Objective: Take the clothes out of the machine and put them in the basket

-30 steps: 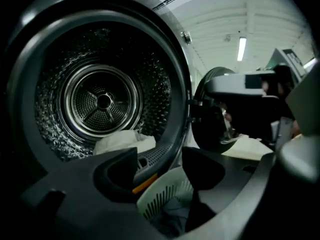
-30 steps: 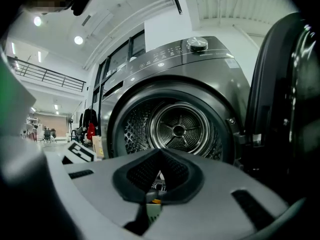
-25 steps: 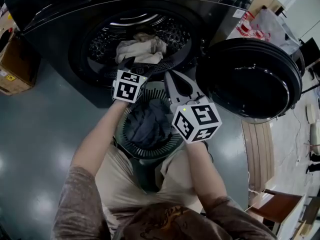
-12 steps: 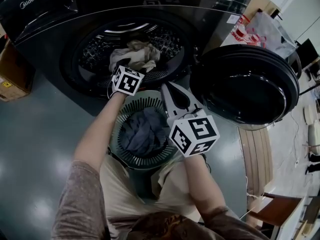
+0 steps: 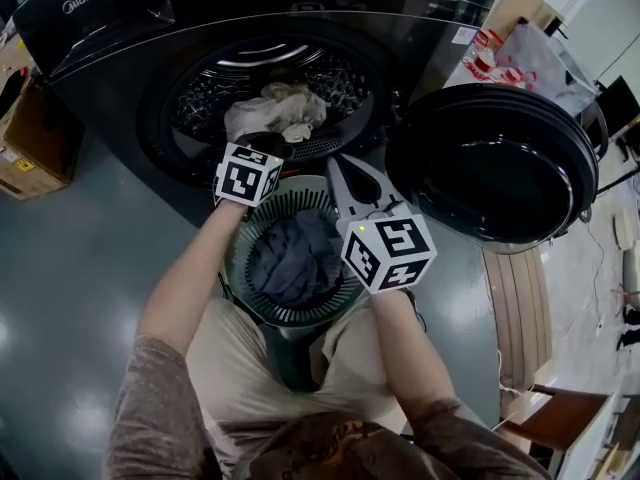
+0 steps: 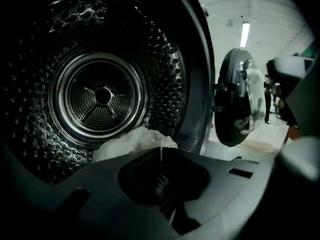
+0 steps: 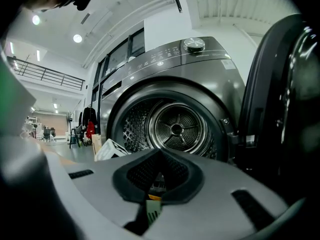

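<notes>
Clothes: one pale crumpled cloth (image 5: 270,111) on the perforated steel drum (image 5: 200,93) lip, at 12 o'clock of one round grey slatted basket (image 5: 240,268) holding one dark garment (image 5: 295,258). Two grippers: left gripper (image 5: 267,142), jaws just closed, apparently pinches the cloth's near edge, probably to pull it out; right gripper (image 5: 338,164), jaws together and empty, is parked at the basket's 2 o'clock rim.

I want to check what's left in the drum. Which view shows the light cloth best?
Head view: the whole light cloth lies near the drum's mouth. The left gripper view shows only its top; the right gripper view shows none of it.
</notes>
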Tool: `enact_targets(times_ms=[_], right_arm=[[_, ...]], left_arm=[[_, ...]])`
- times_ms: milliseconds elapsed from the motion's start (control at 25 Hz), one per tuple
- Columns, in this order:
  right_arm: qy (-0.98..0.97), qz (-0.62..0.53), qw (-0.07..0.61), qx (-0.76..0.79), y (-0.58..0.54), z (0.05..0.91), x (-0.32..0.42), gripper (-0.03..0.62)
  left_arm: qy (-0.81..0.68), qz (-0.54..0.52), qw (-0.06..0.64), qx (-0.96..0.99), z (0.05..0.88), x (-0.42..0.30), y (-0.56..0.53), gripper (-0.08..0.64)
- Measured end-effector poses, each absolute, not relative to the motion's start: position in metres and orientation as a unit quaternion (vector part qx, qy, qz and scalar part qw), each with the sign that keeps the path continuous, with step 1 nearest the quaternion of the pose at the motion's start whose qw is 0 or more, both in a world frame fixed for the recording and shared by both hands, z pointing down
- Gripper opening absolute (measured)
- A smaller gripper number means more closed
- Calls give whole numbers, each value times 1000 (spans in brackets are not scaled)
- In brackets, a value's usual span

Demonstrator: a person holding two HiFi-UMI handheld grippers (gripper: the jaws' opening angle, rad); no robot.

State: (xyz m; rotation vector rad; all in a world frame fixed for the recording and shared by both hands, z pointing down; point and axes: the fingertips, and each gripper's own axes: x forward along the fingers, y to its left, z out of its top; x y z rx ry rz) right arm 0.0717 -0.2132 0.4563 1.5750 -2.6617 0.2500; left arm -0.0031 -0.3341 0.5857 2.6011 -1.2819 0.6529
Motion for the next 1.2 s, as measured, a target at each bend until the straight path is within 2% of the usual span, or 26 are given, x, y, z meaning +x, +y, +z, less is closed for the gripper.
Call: enact_targets(times_ms=[440, 800, 1000, 1040, 1120, 1200], right_arm=[[-839, 101, 9, 535, -222, 465, 91, -2], [-833, 100, 5, 545, -226, 466, 90, -2], [-839, 100, 10, 535, -223, 468, 81, -2], [-839, 100, 10, 534, -223, 468, 80, -2], [-840, 99, 11, 533, -223, 467, 78, -2], [-840, 99, 12, 533, -223, 467, 78, -2]], left_arm=[[-360, 152, 119, 913, 533, -11, -214, 12], [-277, 161, 134, 938, 533, 14, -127, 10], [-278, 173, 121, 937, 541, 19, -119, 15], [-288, 175, 114, 935, 542, 16, -124, 34], [-308, 180, 99, 929, 544, 10, -136, 192], [-329, 176, 93, 923, 543, 1, -152, 229]])
